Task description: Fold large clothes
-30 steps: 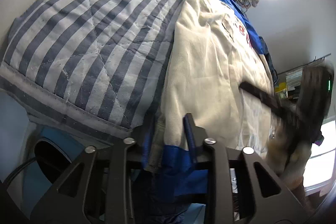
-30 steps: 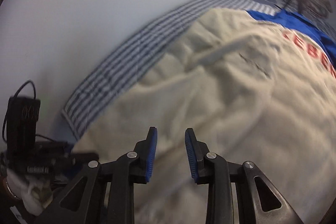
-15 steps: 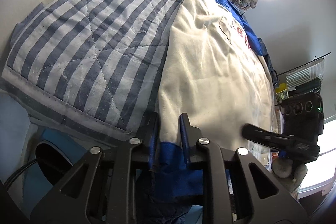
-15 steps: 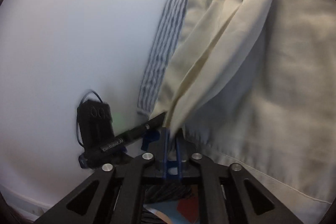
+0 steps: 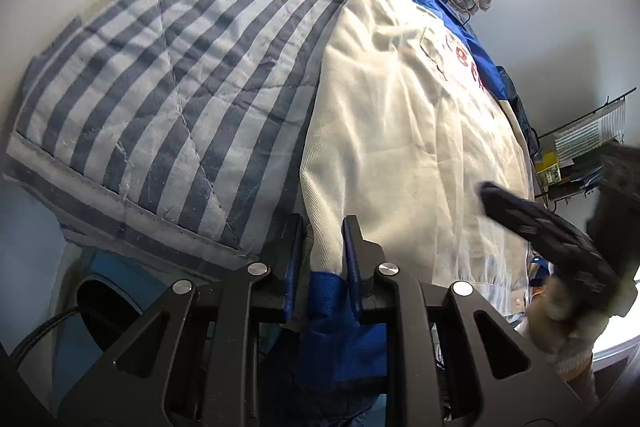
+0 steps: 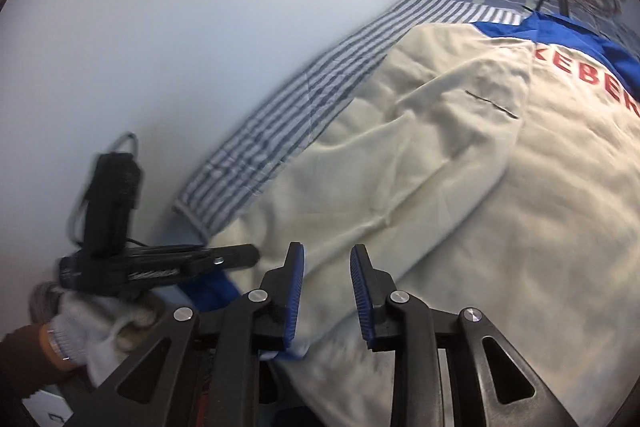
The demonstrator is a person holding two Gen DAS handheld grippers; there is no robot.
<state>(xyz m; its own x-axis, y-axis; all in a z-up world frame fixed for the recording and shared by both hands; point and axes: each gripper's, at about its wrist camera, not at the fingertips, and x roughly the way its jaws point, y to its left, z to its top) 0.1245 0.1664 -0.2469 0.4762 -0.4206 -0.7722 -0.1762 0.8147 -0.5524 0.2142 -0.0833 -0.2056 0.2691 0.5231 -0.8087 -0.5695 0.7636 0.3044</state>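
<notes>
A large cream jacket (image 5: pixel 400 131) with blue trim and red lettering is spread lengthwise over a striped quilt (image 5: pixel 168 87), filling the centre and right of both views. Its blue cuffed end is pinched between the pads of the left gripper (image 5: pixel 319 259) at lower centre. The right gripper (image 6: pixel 326 287) is seen opening, its pads spread above the cloth with nothing clamped. Bare quilt is left at the upper left, bounded by a pale wall (image 6: pixel 160 27).

The jacket (image 5: pixel 400 131) lies on the quilt (image 5: pixel 168 87), its near corner between the left claw's (image 5: pixel 318 259) jaws.
</notes>
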